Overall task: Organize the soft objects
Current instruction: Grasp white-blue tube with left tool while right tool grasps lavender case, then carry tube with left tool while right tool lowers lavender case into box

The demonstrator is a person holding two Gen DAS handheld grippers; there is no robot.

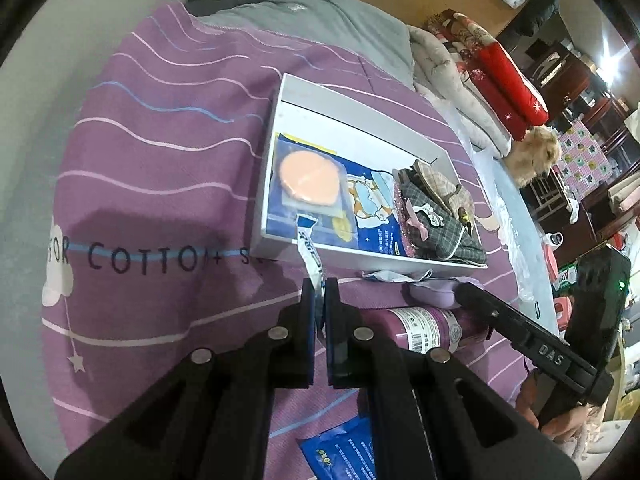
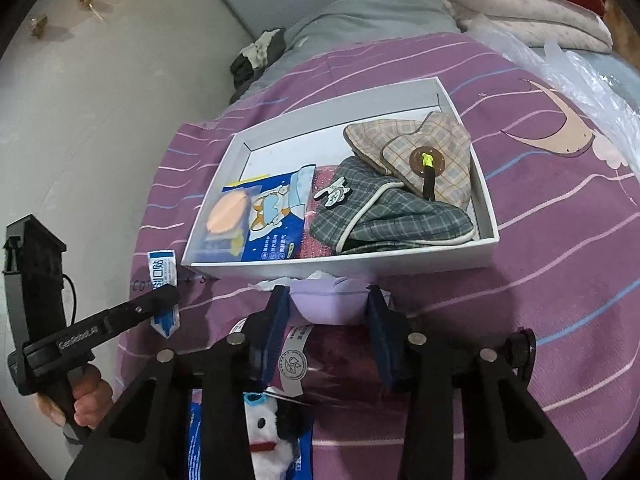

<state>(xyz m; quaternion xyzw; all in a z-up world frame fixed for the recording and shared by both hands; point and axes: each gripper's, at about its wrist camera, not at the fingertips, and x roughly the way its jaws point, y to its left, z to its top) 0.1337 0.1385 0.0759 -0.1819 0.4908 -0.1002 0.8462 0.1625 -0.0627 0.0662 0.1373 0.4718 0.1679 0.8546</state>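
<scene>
1. right tongs (image 2: 328, 308): jaws partway in, flanking the lilac soft pouch (image 2: 328, 304); both pads look to be on its sides, so read as gripped. no wider gap visible.
2. left tongs (image 1: 319, 304): jaws narrow, pinched on a thin blue/white sachet (image 1: 309, 254), held w/ its top end over the box's near wall.
3. step in hand (judgement): pick-up of pouch by right; sachet held at box edge by left.
4. next move calls for: lift pouch clear of the purple bottle (image 2: 320, 356) under it, carry over near wall, lower into free floor at back of white box (image 2: 490, 250). keep grip light, pouch deforms.
5. pouch: small, lilac, rounded, smooth; lies on purple bedsheet (image 2: 540, 240), just beside box front wall.
6. box contents: plaid pouches (image 2: 400, 208), blue pack w/ orange puff (image 2: 256, 216).
</scene>
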